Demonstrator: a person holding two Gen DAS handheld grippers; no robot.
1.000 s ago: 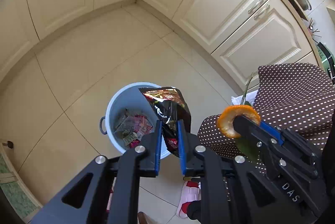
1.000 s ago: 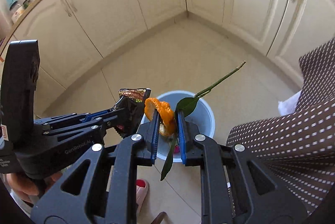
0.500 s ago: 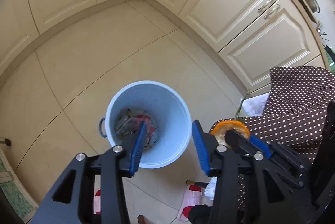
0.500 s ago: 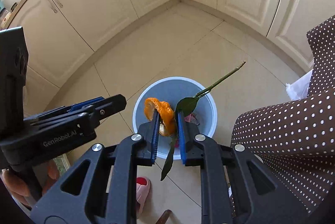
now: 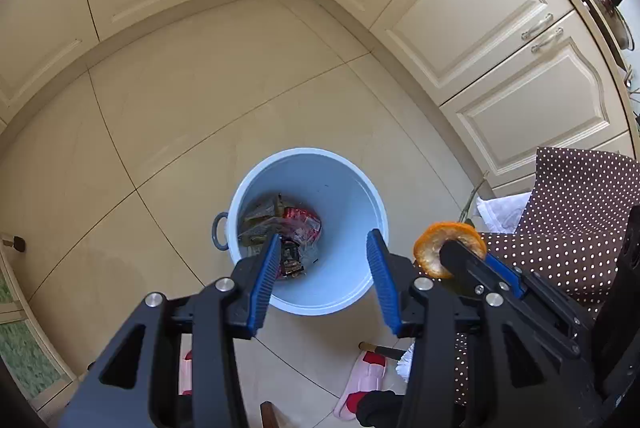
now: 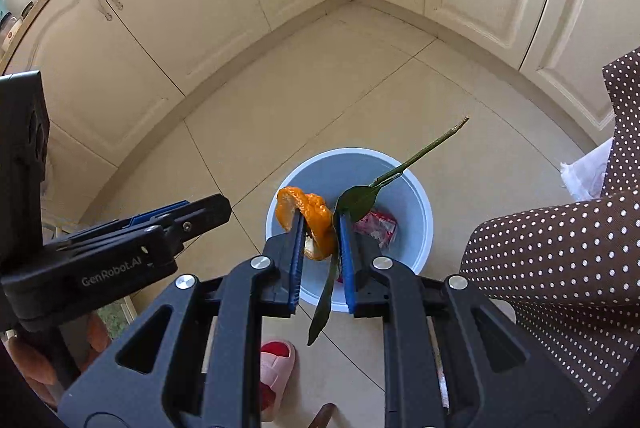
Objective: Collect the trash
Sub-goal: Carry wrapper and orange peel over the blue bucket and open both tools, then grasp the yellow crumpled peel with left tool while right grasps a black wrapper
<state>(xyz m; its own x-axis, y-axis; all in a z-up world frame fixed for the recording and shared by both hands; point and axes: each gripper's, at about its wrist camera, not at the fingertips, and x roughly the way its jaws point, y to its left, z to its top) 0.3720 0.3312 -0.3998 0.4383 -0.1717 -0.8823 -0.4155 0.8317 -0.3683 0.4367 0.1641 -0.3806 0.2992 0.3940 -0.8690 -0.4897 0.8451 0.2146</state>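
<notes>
Through the left wrist camera I am looking steeply down at the pale blue bin (image 5: pixel 316 228) standing on the cream floor tiles (image 5: pixel 180 115) in a corner of cream cabinets (image 5: pixel 480 27). My left gripper (image 5: pixel 322 284) hangs over the near rim with its jaws apart and nothing between them; the blue pads (image 5: pixel 266 284) frame the inside of the bin. At the bottom of the bin I see a heap of crumpled wrappers (image 5: pixel 284 232), some red, some dull green. To the right, my right gripper (image 5: pixel 468 260) reaches in from the side with an orange peel (image 5: pixel 432 248) at its tip, beside a brown cloth with white dots (image 5: pixel 580 228). A pink slipper (image 5: pixel 364 384) lies on the floor near the bottom edge. Through the right wrist camera, my right gripper (image 6: pixel 320 228) has its jaws clamped on the orange peel (image 6: pixel 308 216) together with a green leaf on a long stem (image 6: pixel 360 199); the stem sticks up and to the right, and a second leaf (image 6: pixel 324 304) droops down between the jaws. All of this sits above the bin (image 6: pixel 416 228), where I can make out a red wrapper (image 6: pixel 378 226) inside. My left gripper (image 6: pixel 188 216) shows at the left, level with the bin rim, and the dotted cloth (image 6: pixel 560 268) fills the right side.
</notes>
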